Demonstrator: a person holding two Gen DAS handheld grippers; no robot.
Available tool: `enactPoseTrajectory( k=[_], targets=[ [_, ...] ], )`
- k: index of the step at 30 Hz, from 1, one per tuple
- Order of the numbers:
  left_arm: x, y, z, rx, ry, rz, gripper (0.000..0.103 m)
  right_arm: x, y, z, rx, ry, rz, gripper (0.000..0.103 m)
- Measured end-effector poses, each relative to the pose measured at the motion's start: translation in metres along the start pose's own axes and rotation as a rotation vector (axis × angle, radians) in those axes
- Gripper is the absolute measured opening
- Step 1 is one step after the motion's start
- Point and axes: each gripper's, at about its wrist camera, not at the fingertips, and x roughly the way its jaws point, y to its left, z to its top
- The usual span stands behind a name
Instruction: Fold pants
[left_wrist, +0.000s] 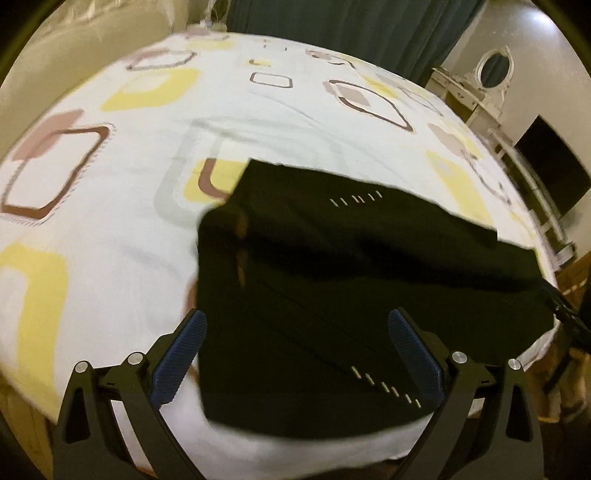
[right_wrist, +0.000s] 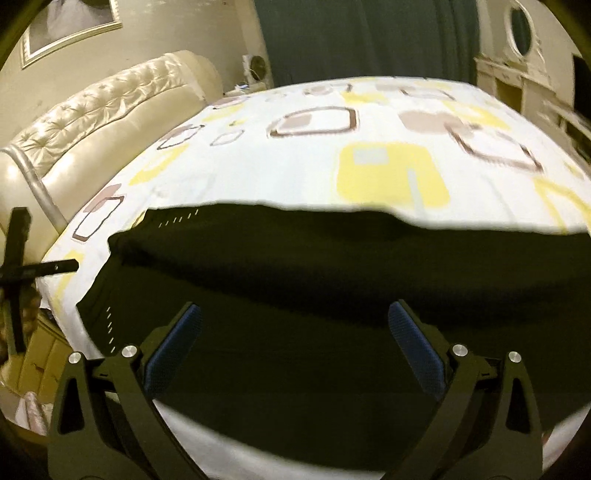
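Patterned bedsheet (left_wrist: 110, 258) fills both views, black pants (left_wrist: 351, 277) lying flat near its front edge; left gripper (left_wrist: 295, 325) and right gripper (right_wrist: 293, 317) both spread wide, holding nothing

Bedsheet (left_wrist: 110, 258) lies bare beyond the pants (left_wrist: 332, 277).

Both wrist views close over pants (left_wrist: 369, 295)
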Motion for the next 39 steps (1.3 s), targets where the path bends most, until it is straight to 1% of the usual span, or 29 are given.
enactPoseTrajectory(
  k=[2, 3, 5, 9, 10, 14, 17, 20, 22, 23, 24, 25, 26, 27, 28, 29, 30, 31, 32, 33, 34, 35, 39],
  targets=[
    [0.015, 0.02, 0.025, 0.004, 0.019, -0.018, 0.098, 0.018, -0.012, 0.021, -0.012, 0.026, 0.03, 0.101],
    [0.024, 0.029, 0.037, 0.009, 0.038, -0.039, 0.098, 0.032, -0.019, 0.033, -0.018, 0.053, 0.058, 0.101],
    [0.042, 0.045, 0.058, 0.0, 0.059, -0.067, 0.098, 0.06, -0.033, 0.054, -0.023, 0.11, 0.087, 0.101],
    [0.074, 0.065, 0.09, -0.026, 0.069, -0.105, 0.098, 0.105, -0.059, 0.081, -0.017, 0.18, 0.13, 0.101],
    [0.083, 0.066, 0.095, -0.024, 0.086, -0.11, 0.098, 0.114, -0.063, 0.085, -0.009, 0.194, 0.137, 0.101],
    [0.116, 0.061, 0.11, 0.006, 0.185, -0.188, 0.098, 0.141, -0.074, 0.093, 0.004, 0.254, 0.216, 0.101],
    [0.124, 0.058, 0.119, 0.021, 0.192, -0.202, 0.098, 0.155, -0.073, 0.094, -0.034, 0.305, 0.26, 0.101],
    [0.129, 0.058, 0.125, 0.027, 0.201, -0.223, 0.097, 0.167, -0.07, 0.092, -0.091, 0.368, 0.246, 0.101],
    [0.131, 0.056, 0.126, 0.048, 0.218, -0.221, 0.097, 0.174, -0.068, 0.091, -0.122, 0.4, 0.225, 0.101],
    [0.132, 0.055, 0.125, 0.068, 0.226, -0.206, 0.092, 0.176, -0.068, 0.09, -0.129, 0.416, 0.229, 0.101],
    [0.132, 0.053, 0.125, 0.088, 0.228, -0.19, 0.083, 0.177, -0.065, 0.09, -0.142, 0.427, 0.234, 0.101],
    [0.131, 0.051, 0.123, 0.11, 0.232, -0.163, 0.07, 0.178, -0.063, 0.089, -0.153, 0.433, 0.244, 0.1],
    [0.13, 0.05, 0.123, 0.117, 0.232, -0.149, 0.06, 0.178, -0.059, 0.088, -0.166, 0.442, 0.252, 0.096],
    [0.13, 0.05, 0.123, 0.12, 0.231, -0.135, 0.055, 0.178, -0.056, 0.087, -0.178, 0.447, 0.242, 0.072],
    [0.128, 0.052, 0.124, 0.113, 0.233, -0.129, 0.045, 0.178, -0.053, 0.085, -0.201, 0.451, 0.21, 0.044],
    [0.129, 0.053, 0.125, 0.101, 0.234, -0.137, 0.036, 0.177, -0.053, 0.086, -0.192, 0.454, 0.223, 0.034],
    [0.13, 0.053, 0.126, 0.088, 0.234, -0.151, 0.034, 0.178, -0.054, 0.089, -0.161, 0.464, 0.262, 0.013],
    [0.128, 0.053, 0.126, 0.082, 0.229, -0.148, 0.032, 0.177, -0.053, 0.09, -0.152, 0.462, 0.261, 0.009],
    [0.127, 0.05, 0.127, 0.084, 0.221, -0.138, 0.017, 0.174, -0.049, 0.092, -0.178, 0.448, 0.224, 0.009],
    [0.125, 0.047, 0.129, 0.082, 0.212, -0.137, 0.016, 0.172, -0.046, 0.094, -0.191, 0.439, 0.206, 0.008],
    [0.123, 0.044, 0.132, 0.083, 0.193, -0.123, 0.014, 0.169, -0.044, 0.097, -0.197, 0.422, 0.185, 0.008],
    [0.118, 0.042, 0.136, 0.075, 0.168, -0.125, 0.013, 0.167, -0.043, 0.1, -0.194, 0.409, 0.172, 0.008],
    [0.094, 0.046, 0.147, 0.023, 0.082, -0.171, 0.013, 0.138, -0.037, 0.112, -0.217, 0.282, 0.093, 0.008]
  ],
)
